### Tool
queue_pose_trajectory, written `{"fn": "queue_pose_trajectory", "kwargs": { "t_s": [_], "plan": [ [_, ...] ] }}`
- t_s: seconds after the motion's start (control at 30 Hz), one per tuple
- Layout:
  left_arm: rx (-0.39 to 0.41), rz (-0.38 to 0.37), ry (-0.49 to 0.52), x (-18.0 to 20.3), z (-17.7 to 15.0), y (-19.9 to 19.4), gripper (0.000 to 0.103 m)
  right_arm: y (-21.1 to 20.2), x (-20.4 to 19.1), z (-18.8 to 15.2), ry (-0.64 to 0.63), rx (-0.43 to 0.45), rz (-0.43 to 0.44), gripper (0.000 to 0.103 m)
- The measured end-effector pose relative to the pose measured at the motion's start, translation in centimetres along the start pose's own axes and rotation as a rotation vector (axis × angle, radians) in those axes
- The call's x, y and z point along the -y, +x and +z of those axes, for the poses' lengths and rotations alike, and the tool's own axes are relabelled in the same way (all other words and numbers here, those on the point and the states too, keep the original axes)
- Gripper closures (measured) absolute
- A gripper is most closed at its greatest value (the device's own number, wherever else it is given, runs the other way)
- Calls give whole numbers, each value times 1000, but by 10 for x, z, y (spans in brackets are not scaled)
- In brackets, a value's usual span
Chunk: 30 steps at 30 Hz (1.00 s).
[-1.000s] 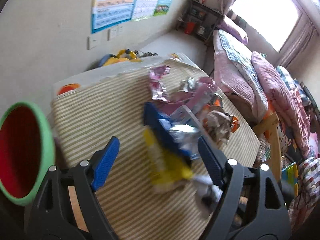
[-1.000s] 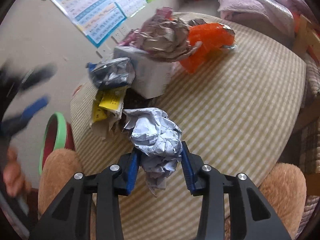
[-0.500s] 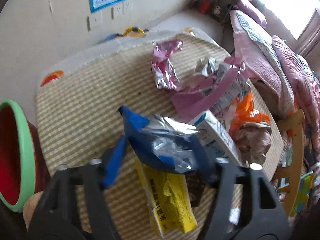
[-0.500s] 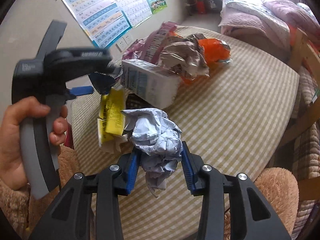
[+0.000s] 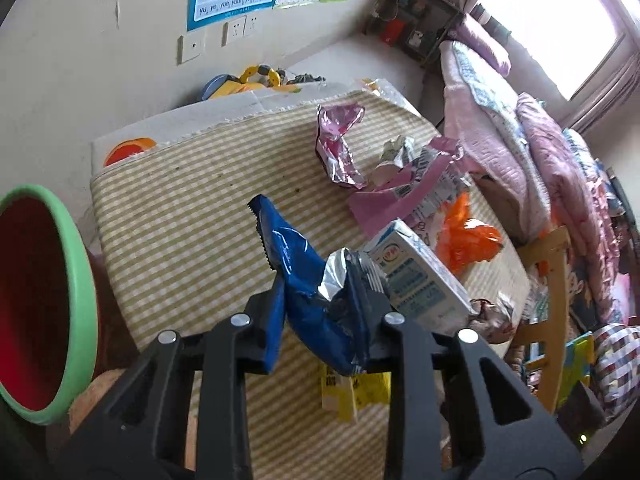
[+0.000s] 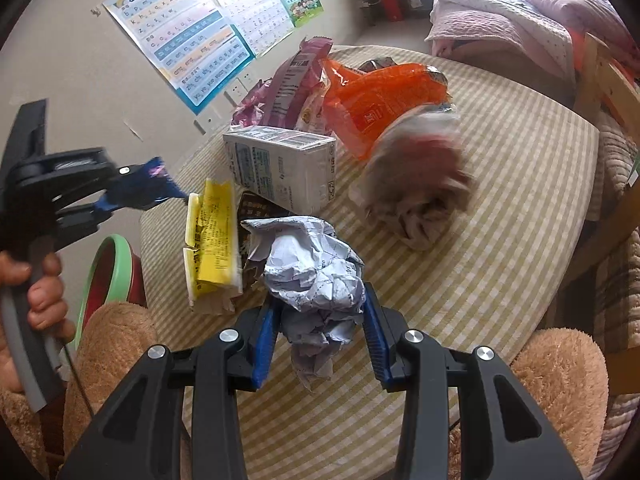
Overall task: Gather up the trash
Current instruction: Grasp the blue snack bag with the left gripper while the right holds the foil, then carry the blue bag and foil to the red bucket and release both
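Note:
My left gripper (image 5: 324, 304) has a blue foil wrapper (image 5: 304, 276) between its jaws, which are closing, and both pads press on it. The right wrist view shows that wrapper (image 6: 144, 188) lifted clear of the table. My right gripper (image 6: 318, 320) is shut on a crumpled ball of white paper (image 6: 312, 276) just above the striped tablecloth (image 6: 500, 200). More trash lies on the table: a white milk carton (image 5: 420, 276), a yellow wrapper (image 6: 212, 240), an orange bag (image 6: 380, 104), pink wrappers (image 5: 336, 148) and a blurred brown paper wad (image 6: 416, 184).
A bin with a green rim (image 5: 76, 292) and a red inside stands off the table's left edge. A wooden chair (image 5: 548, 320) and a bed (image 5: 520, 140) lie to the right. A person's hand (image 6: 44, 288) holds the left gripper's handle.
The left gripper closed on the blue wrapper and lifted it off the yellow wrapper. The brown paper wad tumbled off the carton to the right. The right gripper kept still with its paper ball.

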<state>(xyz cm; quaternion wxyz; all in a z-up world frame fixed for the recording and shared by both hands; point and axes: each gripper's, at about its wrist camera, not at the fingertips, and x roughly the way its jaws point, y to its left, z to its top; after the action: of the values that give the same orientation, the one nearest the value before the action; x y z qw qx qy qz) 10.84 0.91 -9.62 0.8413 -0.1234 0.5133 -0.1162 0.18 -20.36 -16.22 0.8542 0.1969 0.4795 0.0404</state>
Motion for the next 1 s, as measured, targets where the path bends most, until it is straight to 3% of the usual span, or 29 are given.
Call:
{"fn": "queue_pose_trajectory", "kwargs": {
  "t_s": [0.13,0.4,0.6,0.73,0.87,1.0],
  "plan": [
    [-6,-39,17,-1,-9,-13,75,-1,0,-1,-1,2,2,65],
    [-125,16,-69,-41,-37,9,75,3,-1,-2,1,-14,-3,65],
    [-112,41,-44,-38,-43,13,72,4,-2,-2,-7,-17,-11,65],
    [-108,51,-54,-41,-48,14,64,3,-3,-2,-9,-12,-16,65],
    [-118,46,-32,-40,-52,14,73,2,-5,-2,-12,-17,-35,65],
    [-51,88,37,-28,-55,-4,76,-11,-12,4,-24,-6,-91,65]
  ]
}}
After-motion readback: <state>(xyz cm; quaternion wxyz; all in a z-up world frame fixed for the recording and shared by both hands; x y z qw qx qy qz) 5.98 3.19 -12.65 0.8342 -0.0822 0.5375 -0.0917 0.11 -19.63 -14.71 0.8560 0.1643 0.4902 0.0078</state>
